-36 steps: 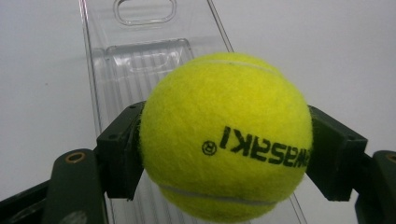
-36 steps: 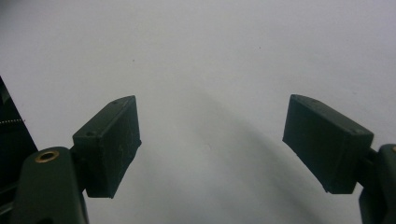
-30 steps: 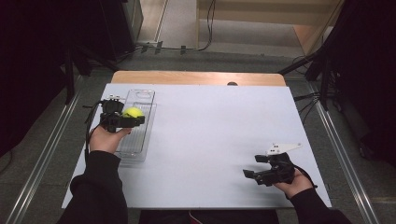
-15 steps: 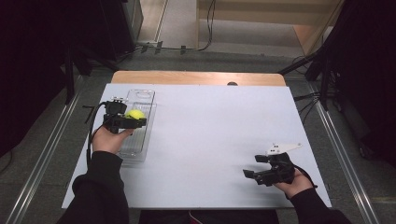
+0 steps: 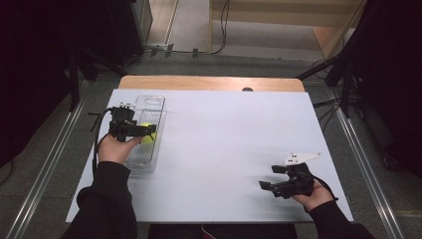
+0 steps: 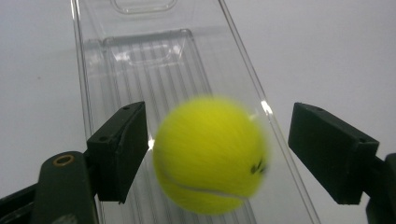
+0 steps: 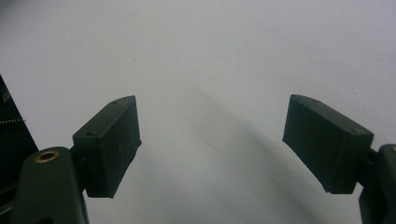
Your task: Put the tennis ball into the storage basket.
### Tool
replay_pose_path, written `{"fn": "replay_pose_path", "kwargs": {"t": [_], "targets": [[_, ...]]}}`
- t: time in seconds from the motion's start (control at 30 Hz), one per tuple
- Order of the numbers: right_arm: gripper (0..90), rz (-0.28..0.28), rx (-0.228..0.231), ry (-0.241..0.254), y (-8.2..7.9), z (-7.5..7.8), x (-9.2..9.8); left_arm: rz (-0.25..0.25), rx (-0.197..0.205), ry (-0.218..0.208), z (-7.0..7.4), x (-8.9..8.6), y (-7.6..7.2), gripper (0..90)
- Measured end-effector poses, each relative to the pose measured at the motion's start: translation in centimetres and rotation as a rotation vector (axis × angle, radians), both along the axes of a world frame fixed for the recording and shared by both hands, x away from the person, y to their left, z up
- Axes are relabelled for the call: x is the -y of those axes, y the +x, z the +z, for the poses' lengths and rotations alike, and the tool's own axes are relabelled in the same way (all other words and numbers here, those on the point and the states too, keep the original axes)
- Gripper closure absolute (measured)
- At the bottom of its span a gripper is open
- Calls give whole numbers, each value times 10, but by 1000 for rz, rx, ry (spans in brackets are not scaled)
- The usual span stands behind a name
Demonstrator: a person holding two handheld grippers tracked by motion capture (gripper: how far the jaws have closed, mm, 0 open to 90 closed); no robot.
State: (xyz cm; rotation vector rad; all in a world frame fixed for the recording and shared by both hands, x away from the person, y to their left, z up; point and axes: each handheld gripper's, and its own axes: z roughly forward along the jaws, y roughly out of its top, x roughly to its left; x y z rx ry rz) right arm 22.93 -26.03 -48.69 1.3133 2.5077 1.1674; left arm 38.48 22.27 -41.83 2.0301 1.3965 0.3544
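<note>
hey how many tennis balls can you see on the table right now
1. The yellow tennis ball is over the clear plastic tray at the table's left side, between the left gripper's parted jaws, which have just been opening. Its blur suggests it is dropping free.

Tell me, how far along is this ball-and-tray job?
Looks nearly done: the tennis ball is already over the clear tray at the table's left. In hand: the left gripper has just been opening, and its pads stand clear of the blurred ball between them. Left: the ball settling and that hand pulling away. The right gripper waits open over bare table.
</note>
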Motion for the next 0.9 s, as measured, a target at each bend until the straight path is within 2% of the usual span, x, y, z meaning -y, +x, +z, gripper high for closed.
{"fn": "replay_pose_path", "kwargs": {"t": [0.13, 0.3, 0.57, 0.7, 0.9], "targets": [[169, -1, 0, 0, 0, 0, 0, -5, 18, 5, 6, 1, -2, 191], [169, 0, 0, 0, 0, 0, 0, -17, 7, 1, 10, 1, -4, 191], [169, 1, -2, 1, 0, 0, 0, -39, 4, -44, 20, 3, -7, 192], [169, 1, -2, 1, 0, 0, 0, -61, -7, -45, 24, 5, -9, 193], [169, 1, -2, -1, 0, 0, 0, -96, -2, -56, 29, 12, -12, 193]]}}
